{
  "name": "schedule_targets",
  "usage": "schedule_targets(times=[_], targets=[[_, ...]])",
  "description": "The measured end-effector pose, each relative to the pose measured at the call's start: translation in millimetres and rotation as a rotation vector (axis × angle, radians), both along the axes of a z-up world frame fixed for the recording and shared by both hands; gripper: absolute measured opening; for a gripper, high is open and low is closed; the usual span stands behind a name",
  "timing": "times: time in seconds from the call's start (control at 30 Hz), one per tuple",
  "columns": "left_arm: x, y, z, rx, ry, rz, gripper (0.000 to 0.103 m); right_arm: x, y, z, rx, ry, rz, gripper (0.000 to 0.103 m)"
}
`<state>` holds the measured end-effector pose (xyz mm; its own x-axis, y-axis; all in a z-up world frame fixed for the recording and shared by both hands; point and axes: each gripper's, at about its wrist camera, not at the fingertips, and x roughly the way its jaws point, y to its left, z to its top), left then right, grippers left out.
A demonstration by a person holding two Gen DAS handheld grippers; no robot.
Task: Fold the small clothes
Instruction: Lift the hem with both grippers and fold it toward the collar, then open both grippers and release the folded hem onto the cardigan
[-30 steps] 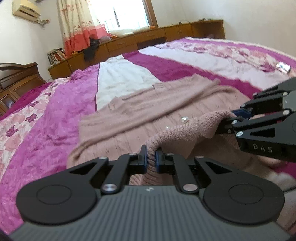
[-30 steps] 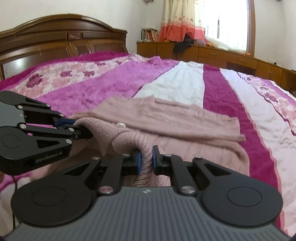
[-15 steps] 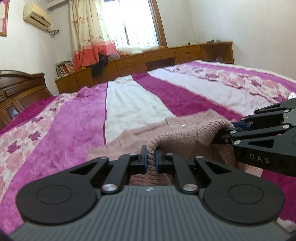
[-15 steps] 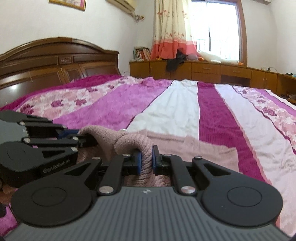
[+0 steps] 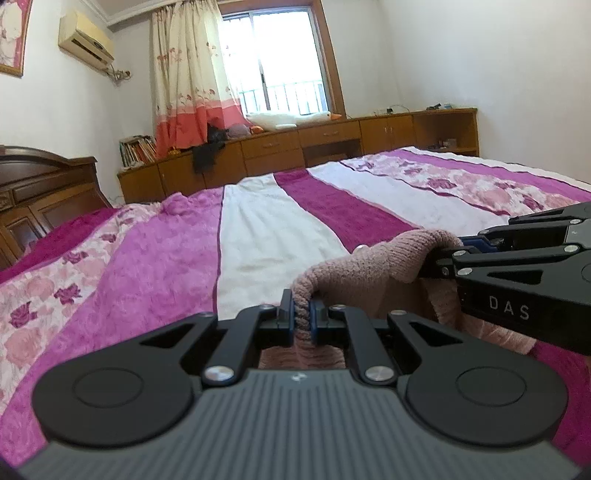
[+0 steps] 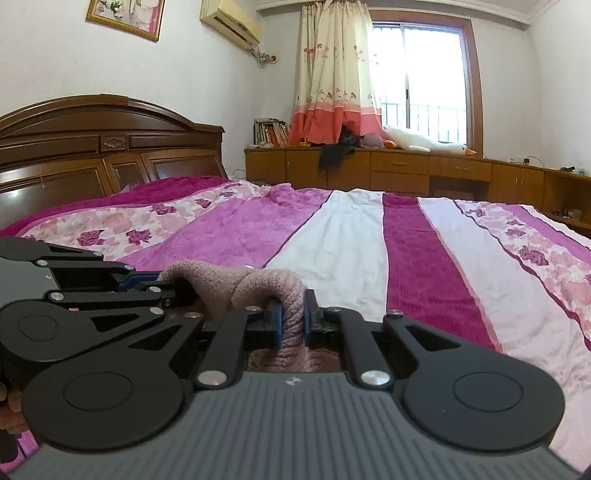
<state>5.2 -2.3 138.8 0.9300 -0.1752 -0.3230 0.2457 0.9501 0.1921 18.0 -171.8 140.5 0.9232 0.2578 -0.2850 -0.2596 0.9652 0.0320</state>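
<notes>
Item: one small knitted garment (image 5: 369,269), dusty pink, ribbed edge. Location: raised above the bed (image 5: 166,258), bunched between the two grippers; its lower part hung out of sight below both cameras, so its lie on the bedspread could not be told.

Left gripper (image 5: 302,317): jaws closed tight on a fold of the knit's rolled edge, blue pads pressing on either side of it.

Right gripper (image 6: 292,325): likewise closed on a neighbouring fold of the same edge, wool filling the gap between the pads. The two grippers stood just beside each other, a short hump of fabric arching between them.

Progress, as judged: a fold appeared to be under way, one edge gathered and carried over. No finished, flattened fold was visible. Setting the edge down, smoothing and any further folds appeared to remain. How many folds were already made could not be told.

Writing legible: "DAS" in pale letters on the side of the right gripper, seen from the left wrist. The left gripper's side bore no readable marking in the right wrist view. A small emblem on each gripper body was too small to read.

Surroundings: striped magenta, white and floral bedspread; wooden headboard (image 6: 92,147); air conditioner (image 6: 231,22).
</notes>
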Motion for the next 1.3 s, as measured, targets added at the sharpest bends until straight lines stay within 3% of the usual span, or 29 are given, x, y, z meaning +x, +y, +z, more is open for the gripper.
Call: schedule_targets(times=[0.3, 0.6, 0.73, 1.0, 1.2, 1.3], targets=[[52, -9, -8, 0.007, -0.002, 0.005, 0.009, 67, 4, -27, -0.031, 0.061, -0.019, 0.012], [106, -9, -55, 0.019, 0.102, 0.024, 0.009, 122, 10, -90, -0.028, 0.187, -0.042, 0.012], [123, -12, -79, 0.06, 0.142, 0.038, 0.01, 140, 11, -114, -0.015, 0.224, -0.064, 0.012], [150, -13, -113, 0.069, 0.202, 0.042, 0.011, 166, 5, -150, 0.029, 0.307, -0.072, 0.013], [152, -14, -117, 0.079, 0.213, 0.043, 0.012, 162, 4, -147, 0.025, 0.32, -0.039, 0.026], [149, -14, -114, 0.092, 0.219, 0.045, 0.013, 154, -2, -140, 0.068, 0.327, -0.034, 0.039]])
